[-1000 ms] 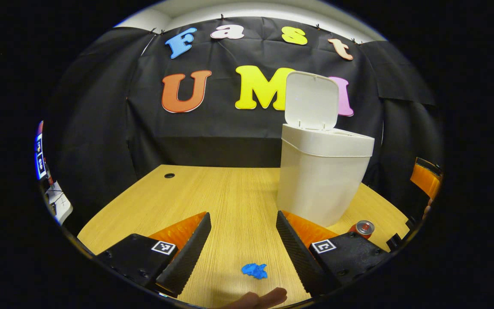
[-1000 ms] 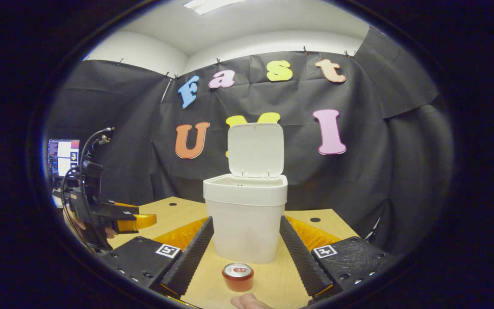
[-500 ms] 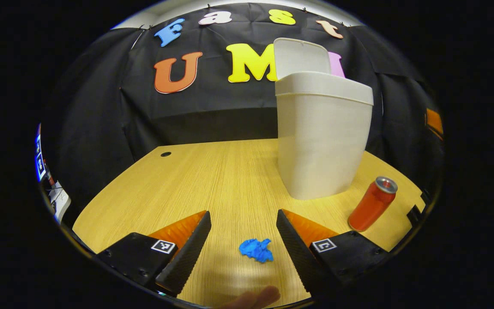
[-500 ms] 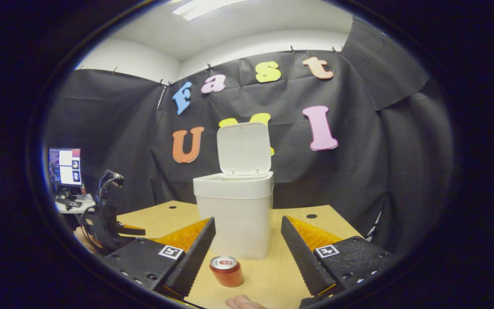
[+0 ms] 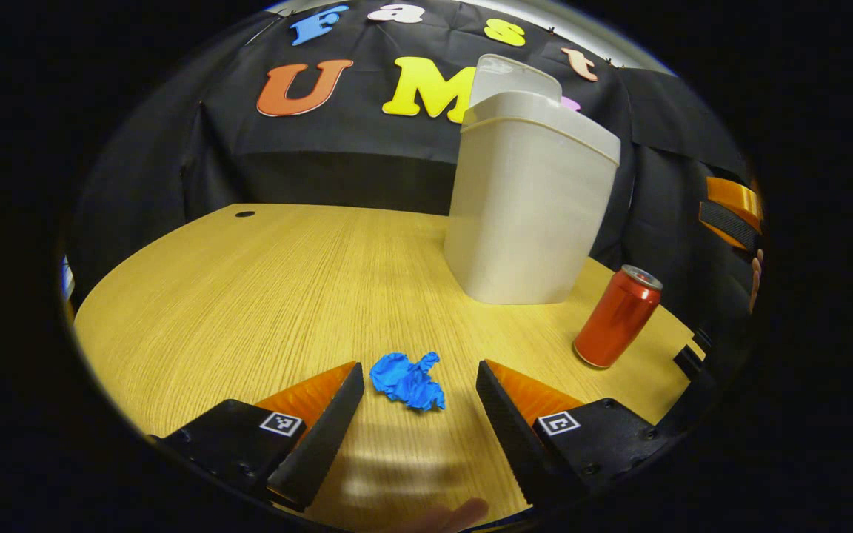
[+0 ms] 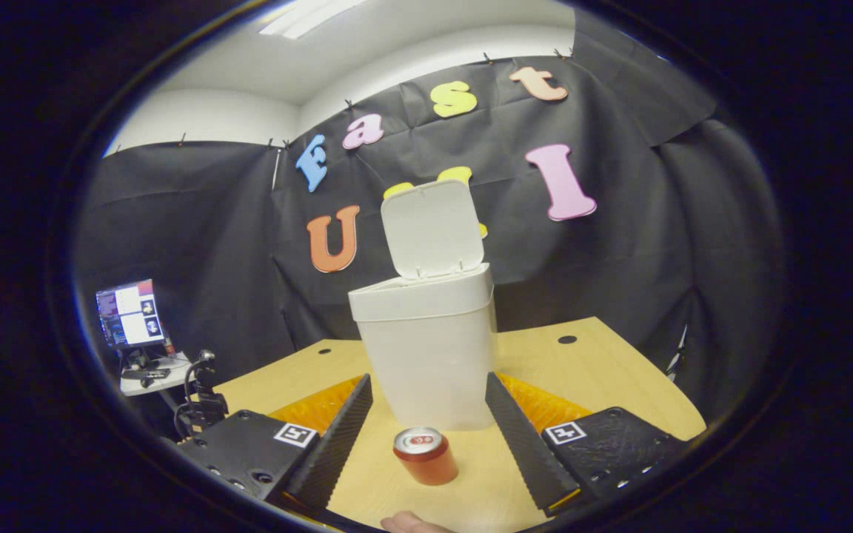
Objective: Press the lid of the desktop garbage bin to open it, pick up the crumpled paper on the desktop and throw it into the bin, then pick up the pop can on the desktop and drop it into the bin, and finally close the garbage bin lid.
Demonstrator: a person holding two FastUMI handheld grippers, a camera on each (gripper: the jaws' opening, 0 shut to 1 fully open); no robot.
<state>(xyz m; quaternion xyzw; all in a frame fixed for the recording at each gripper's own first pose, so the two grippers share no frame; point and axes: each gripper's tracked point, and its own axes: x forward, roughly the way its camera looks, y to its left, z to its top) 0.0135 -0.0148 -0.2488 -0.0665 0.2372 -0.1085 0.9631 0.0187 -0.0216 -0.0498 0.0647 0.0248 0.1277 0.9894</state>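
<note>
Blue crumpled paper (image 5: pixel 406 380) is lying before the garbage bin (image 5: pixel 526 200), lid (image 6: pixel 432 229) standing open; left tool (image 5: pixel 417 392) is hanging spread, pop can (image 5: pixel 616 317) waiting.

Wooden table (image 5: pixel 249 296) (light grain): bin (image 5: pixel 523 207), can (image 5: pixel 615 318), crumpled paper (image 5: pixel 406 380).

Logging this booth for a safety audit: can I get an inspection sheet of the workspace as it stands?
Surface: wooden desk, two cable holes, bare wood around the items.
Job's things: bin upright, lid open; blue paper on the desk; can upright beside the bin.
Clutter: nothing seen.
Grippers: left claw open, paper just ahead of its fingers; right claw open, can between its fingers, untouched.
Cables: some by the monitor stand.
Surroundings: black cloth wall, monitor at left.
</note>
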